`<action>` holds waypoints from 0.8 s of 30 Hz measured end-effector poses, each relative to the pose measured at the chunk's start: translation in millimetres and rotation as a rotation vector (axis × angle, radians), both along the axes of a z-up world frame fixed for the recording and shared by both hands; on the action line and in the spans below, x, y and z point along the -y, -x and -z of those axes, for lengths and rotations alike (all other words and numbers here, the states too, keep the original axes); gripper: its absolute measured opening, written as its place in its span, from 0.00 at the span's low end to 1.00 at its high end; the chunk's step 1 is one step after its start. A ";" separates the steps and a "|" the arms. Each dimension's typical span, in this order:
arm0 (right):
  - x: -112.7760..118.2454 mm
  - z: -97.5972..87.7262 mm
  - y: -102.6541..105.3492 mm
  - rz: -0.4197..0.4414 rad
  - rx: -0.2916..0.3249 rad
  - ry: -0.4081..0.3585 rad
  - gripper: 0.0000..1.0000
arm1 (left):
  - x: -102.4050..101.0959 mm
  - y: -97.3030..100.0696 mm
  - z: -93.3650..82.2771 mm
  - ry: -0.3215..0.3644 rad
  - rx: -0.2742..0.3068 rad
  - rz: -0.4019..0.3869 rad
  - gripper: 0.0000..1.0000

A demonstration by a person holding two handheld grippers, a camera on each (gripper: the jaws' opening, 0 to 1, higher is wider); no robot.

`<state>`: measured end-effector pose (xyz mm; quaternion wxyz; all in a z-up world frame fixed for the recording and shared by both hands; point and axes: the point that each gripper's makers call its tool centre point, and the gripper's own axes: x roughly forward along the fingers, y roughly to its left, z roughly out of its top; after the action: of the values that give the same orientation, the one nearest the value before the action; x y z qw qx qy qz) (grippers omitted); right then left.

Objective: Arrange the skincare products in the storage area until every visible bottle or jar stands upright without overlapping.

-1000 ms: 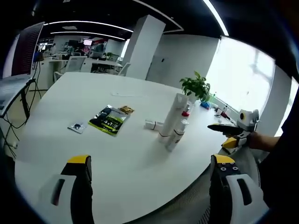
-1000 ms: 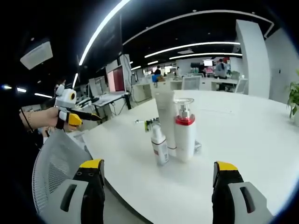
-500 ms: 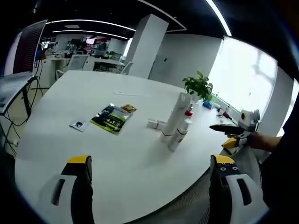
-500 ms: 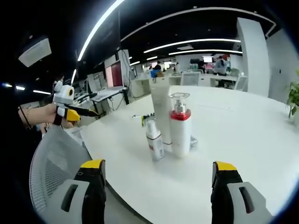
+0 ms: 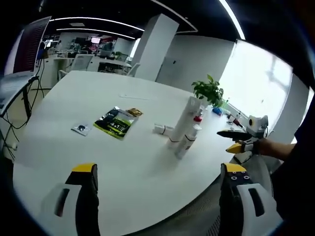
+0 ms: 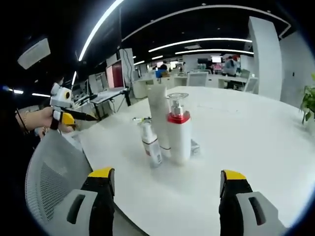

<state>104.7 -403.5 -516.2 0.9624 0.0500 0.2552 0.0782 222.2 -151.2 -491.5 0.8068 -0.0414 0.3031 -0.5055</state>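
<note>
On the round white table (image 6: 256,147) stand a tall white tube (image 6: 158,118), a red-collared white pump bottle (image 6: 179,130) and a small white spray bottle (image 6: 151,145), labels unreadable. Left tool (image 5: 156,189) and right tool (image 6: 165,194) gape wide, holding nothing.

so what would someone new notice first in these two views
Probably the tight cluster of upright skincare containers near the white table's edge: a pump bottle with a red collar, a tall white tube behind it and a small bottle beside it. In the left gripper view, a green packet lies flat further along the table.
</note>
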 end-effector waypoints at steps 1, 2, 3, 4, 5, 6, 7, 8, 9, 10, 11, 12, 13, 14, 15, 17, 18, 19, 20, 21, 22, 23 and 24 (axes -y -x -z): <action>-0.3 0.1 -0.2 -0.002 0.000 0.000 0.90 | 0.3 0.5 0.6 -0.001 -0.002 0.003 0.96; -0.1 0.4 -0.4 -0.003 0.000 -0.001 0.90 | 0.2 -0.1 1.3 -0.002 -0.004 0.003 0.96; -0.2 1.4 0.6 -0.002 -0.006 0.001 0.90 | 0.1 -0.2 2.0 -0.003 -0.007 0.005 0.96; 0.5 2.4 0.7 -0.002 -0.009 0.003 0.90 | 0.0 0.1 2.2 -0.003 -0.007 0.005 0.96; 0.0 2.7 1.3 -0.003 -0.011 0.003 0.90 | 0.0 0.2 2.5 -0.004 -0.008 0.005 0.96; 1.1 4.1 1.4 -0.002 -0.015 0.003 0.89 | 0.5 0.8 2.9 -0.006 -0.010 0.006 0.96; 2.4 5.3 1.3 -0.001 -0.018 0.004 0.89 | 0.6 1.0 3.3 -0.007 -0.011 0.007 0.96; 4.0 6.2 1.1 -0.002 -0.019 0.007 0.89 | 1.2 1.4 3.7 -0.008 -0.014 0.011 0.95; 5.2 6.7 0.7 -0.003 -0.019 0.011 0.88 | 1.5 2.3 4.0 -0.007 -0.019 0.016 0.95; 7.2 7.9 0.6 -0.004 -0.023 0.016 0.88 | 2.7 4.9 3.9 -0.006 -0.025 0.021 0.94; 8.6 9.0 0.7 -0.004 -0.027 0.017 0.87 | 2.9 5.6 4.1 -0.006 -0.027 0.024 0.94; 10.1 9.5 1.1 -0.003 -0.030 0.017 0.87 | 3.4 6.0 4.5 -0.008 -0.028 0.026 0.93; 11.1 9.6 1.3 -0.001 -0.032 0.017 0.87 | 3.5 6.2 4.6 -0.008 -0.029 0.027 0.93; 12.5 9.8 1.2 0.000 -0.034 0.019 0.86 | 4.3 7.1 4.7 -0.009 -0.031 0.031 0.93; 16.9 11.0 0.5 0.000 -0.035 0.022 0.86 | 4.5 7.5 5.3 -0.011 -0.033 0.032 0.92; 18.1 10.8 0.0 0.001 -0.036 0.025 0.86 | 5.3 7.3 7.4 -0.018 -0.035 0.034 0.92; 19.6 11.2 -0.6 0.001 -0.040 0.028 0.86 | 5.9 7.7 8.2 -0.022 -0.036 0.034 0.92; 22.2 12.1 -1.4 0.003 -0.046 0.031 0.86 | 6.1 7.9 9.2 -0.026 -0.039 0.035 0.92; 24.0 13.0 -1.6 0.006 -0.051 0.033 0.86 | 6.4 7.3 10.3 -0.028 -0.041 0.037 0.92; 24.3 13.2 -1.3 0.005 -0.051 0.033 0.86 | 6.8 7.6 10.8 -0.030 -0.041 0.039 0.92; 25.3 12.8 -2.2 0.004 -0.051 0.033 0.85 | 7.2 8.5 11.5 -0.034 -0.042 0.042 0.92; 26.4 12.6 -3.2 0.003 -0.051 0.035 0.85 | 7.3 9.1 11.9 -0.039 -0.041 0.044 0.92; 27.5 12.5 -3.9 0.003 -0.052 0.040 0.84 | 7.6 10.0 11.9 -0.042 -0.039 0.045 0.92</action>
<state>108.6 -431.0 -528.8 0.9564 0.0330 0.2814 0.0706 212.2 -158.8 -503.3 0.7898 -0.0274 0.3302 -0.5162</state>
